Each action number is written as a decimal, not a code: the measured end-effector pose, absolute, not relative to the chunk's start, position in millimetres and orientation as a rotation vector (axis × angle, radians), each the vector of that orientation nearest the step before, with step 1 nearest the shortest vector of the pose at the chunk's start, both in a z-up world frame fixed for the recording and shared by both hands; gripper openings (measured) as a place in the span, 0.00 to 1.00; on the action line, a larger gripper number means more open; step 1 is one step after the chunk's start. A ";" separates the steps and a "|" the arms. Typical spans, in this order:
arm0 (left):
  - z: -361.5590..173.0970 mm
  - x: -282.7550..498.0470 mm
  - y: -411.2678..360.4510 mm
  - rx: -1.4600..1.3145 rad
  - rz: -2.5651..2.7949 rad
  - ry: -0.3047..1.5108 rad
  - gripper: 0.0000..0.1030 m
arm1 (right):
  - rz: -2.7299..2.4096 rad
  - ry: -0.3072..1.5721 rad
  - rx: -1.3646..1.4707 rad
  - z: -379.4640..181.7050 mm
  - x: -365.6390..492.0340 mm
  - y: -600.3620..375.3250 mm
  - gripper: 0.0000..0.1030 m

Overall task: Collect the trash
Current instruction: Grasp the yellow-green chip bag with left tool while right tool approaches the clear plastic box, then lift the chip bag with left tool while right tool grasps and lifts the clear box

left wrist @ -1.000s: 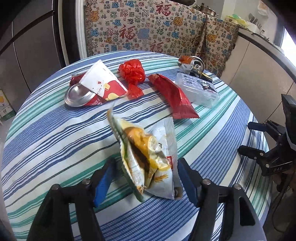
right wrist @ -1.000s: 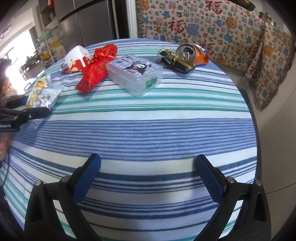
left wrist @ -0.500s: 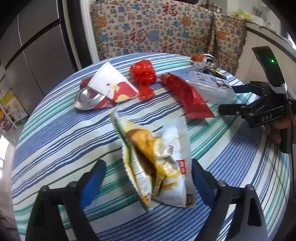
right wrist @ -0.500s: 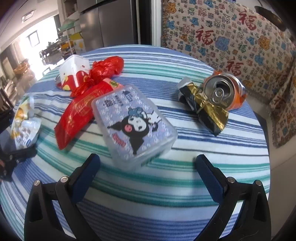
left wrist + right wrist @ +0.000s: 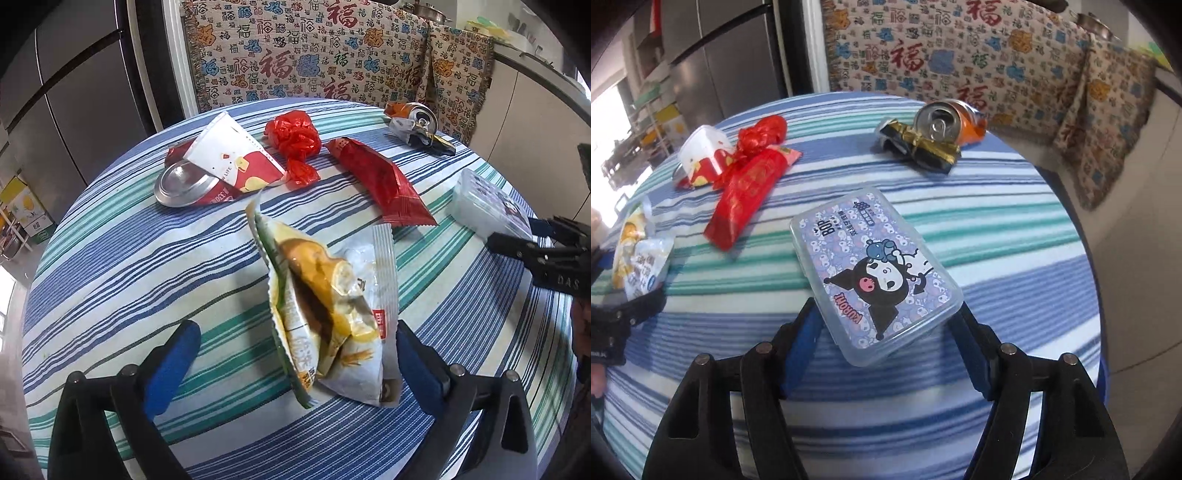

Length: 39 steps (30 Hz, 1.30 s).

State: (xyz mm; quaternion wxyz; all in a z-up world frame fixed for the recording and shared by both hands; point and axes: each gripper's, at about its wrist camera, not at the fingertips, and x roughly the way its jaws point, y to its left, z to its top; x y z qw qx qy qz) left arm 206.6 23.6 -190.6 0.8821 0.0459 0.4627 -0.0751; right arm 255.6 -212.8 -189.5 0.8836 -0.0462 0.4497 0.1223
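The trash lies scattered over the round striped surface [image 5: 110, 258], apparently so each piece can be picked off one at a time. At the far left a crushed red can [image 5: 184, 186] lies on its side with a white and red paper cup [image 5: 229, 158] flattened across it. Just beside them sits a knotted red plastic bag [image 5: 295, 138], then a long red snack wrapper [image 5: 380, 181] lying flat. Nearer the middle, an opened yellow and white snack bag [image 5: 332, 314] stands half crumpled, propped on its own folds.

The left tool [image 5: 295, 354] is spread as wide as it goes. The snack bag sits between its blue pads [image 5: 173, 350], closer to the right pad, which seems to brush the bag's edge; the left pad is clear of it. Nothing is pinched there.

Further right, a clear plastic box [image 5: 875, 273] with a cartoon lid lies flat on the surface, near the edge. The right tool [image 5: 886, 332] straddles its near end and its jaws are closing. The pads look to be at the box's two sides, though I cannot tell whether they are pressing yet. The box rests on the cloth, not lifted.

At the back right an orange can [image 5: 945, 122] lies tipped over, touching a crumpled black and gold wrapper [image 5: 919, 147].
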 end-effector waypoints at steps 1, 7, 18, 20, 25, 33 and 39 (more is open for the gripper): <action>-190.5 205.7 24.2 0.099 -0.161 0.965 1.00 | 0.270 0.945 -0.093 -189.3 246.2 -208.1 0.70; -189.6 192.1 37.0 0.111 -0.186 0.969 1.00 | 0.439 0.965 -0.125 -187.5 213.2 -188.1 0.84; -167.7 188.2 32.6 0.050 -0.341 0.910 0.99 | 0.449 0.955 -0.101 -154.5 236.5 -190.8 0.88; -164.8 198.0 33.1 0.050 -0.326 0.915 0.99 | 0.439 0.983 -0.129 -152.4 246.0 -184.7 0.88; -168.9 211.1 28.5 0.069 -0.370 0.959 0.97 | 0.422 1.079 -0.167 -162.9 263.4 -172.1 0.87; -157.3 204.6 23.7 0.044 -0.364 0.920 0.25 | 0.403 1.028 -0.098 -155.7 253.5 -194.4 0.61; -145.1 188.7 13.2 0.018 -0.377 0.884 0.23 | 0.394 0.981 -0.028 -143.4 235.7 -221.7 0.61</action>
